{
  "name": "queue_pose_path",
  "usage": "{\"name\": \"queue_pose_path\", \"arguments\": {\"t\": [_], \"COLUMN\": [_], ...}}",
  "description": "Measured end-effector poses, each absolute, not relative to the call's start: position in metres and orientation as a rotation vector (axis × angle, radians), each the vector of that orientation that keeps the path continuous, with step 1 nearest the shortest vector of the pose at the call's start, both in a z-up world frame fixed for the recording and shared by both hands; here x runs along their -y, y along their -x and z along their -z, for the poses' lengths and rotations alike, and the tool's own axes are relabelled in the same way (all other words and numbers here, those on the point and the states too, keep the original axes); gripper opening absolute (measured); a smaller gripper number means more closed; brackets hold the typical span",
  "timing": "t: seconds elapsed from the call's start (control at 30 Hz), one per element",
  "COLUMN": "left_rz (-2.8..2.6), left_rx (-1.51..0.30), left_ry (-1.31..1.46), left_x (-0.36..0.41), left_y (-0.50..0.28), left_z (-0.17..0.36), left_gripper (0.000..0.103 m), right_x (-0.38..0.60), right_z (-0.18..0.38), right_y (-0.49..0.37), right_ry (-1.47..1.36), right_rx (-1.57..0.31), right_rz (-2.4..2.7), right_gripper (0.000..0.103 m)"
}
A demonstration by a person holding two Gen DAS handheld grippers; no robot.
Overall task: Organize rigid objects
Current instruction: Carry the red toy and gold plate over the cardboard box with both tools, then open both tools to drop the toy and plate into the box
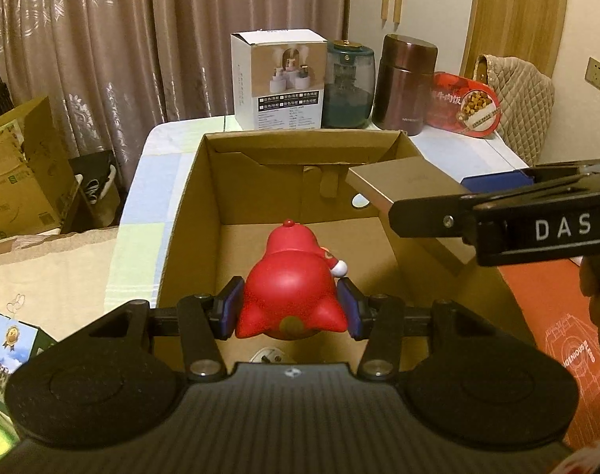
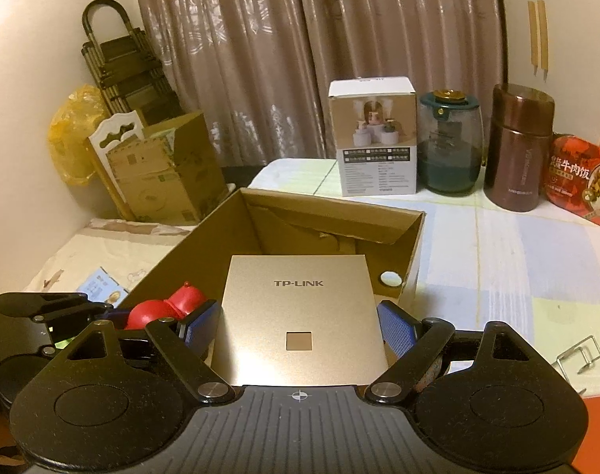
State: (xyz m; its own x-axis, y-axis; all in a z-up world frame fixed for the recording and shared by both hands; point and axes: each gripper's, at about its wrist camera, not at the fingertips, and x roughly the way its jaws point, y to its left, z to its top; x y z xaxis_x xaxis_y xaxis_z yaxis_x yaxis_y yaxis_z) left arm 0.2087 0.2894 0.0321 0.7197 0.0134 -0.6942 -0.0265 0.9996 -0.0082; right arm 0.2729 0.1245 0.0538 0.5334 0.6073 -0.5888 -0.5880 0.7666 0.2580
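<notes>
Over on the far left, a stack of worn brown cardboard cartons [image 2: 162, 170] can be seen on the floor by the beige patterned curtain [image 1: 142, 39].

Next along, the left gripper [image 1: 291, 308] is clamped on a glossy red plastic figurine with a small knob on top [image 1: 292, 276]. It's squeezed at its wide bottom end by the blue pads [image 1: 229, 308], one on each side. The figurine is tipped over so its long axis runs away from the camera, head end aimed at the far wall of the open brown cardboard box [image 1: 189, 197]; it's held over the inside of the box, and whether it touches the floor of the box can't be told.

Just right of that, the right gripper [image 2: 300, 328] is closed on a flat square champagne-gold TP-LINK panel [image 2: 300, 316], gripped by its two side edges. The panel is carried roughly flat, face up, logo end pointing away, over the right side of the same box.

At the back of the pastel checked tablecloth [image 2: 517, 256], a white printed carton [image 2: 371, 138], a teal glass jar with a gold lid [image 2: 450, 146], a tall brown metal flask [image 2: 521, 146] and a red food tub [image 2: 580, 181] are lined up.
</notes>
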Motion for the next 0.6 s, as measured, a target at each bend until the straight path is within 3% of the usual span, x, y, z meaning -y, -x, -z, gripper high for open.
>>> {"name": "queue_pose_path", "arguments": {"t": [0.17,0.23,0.6], "left_rz": [-0.001,-0.01,-0.083], "left_rx": [-0.76,-0.735,-0.718], "left_ry": [0.015,0.029,0.061], "left_x": [-0.286,-0.289,-0.311], "left_y": [-0.219,-0.217,-0.197], "left_z": [-0.029,-0.03,-0.043], "left_gripper": [0.046,0.058,0.057], "right_x": [-0.119,-0.117,-0.116], "right_z": [-0.052,-0.052,-0.055], "right_y": [-0.28,-0.282,-0.278], "right_ry": [-0.06,-0.068,-0.066], "right_rx": [-0.72,-0.724,-0.732], "right_rz": [-0.692,-0.688,-0.693], "right_gripper": [0.083,0.083,0.083]}}
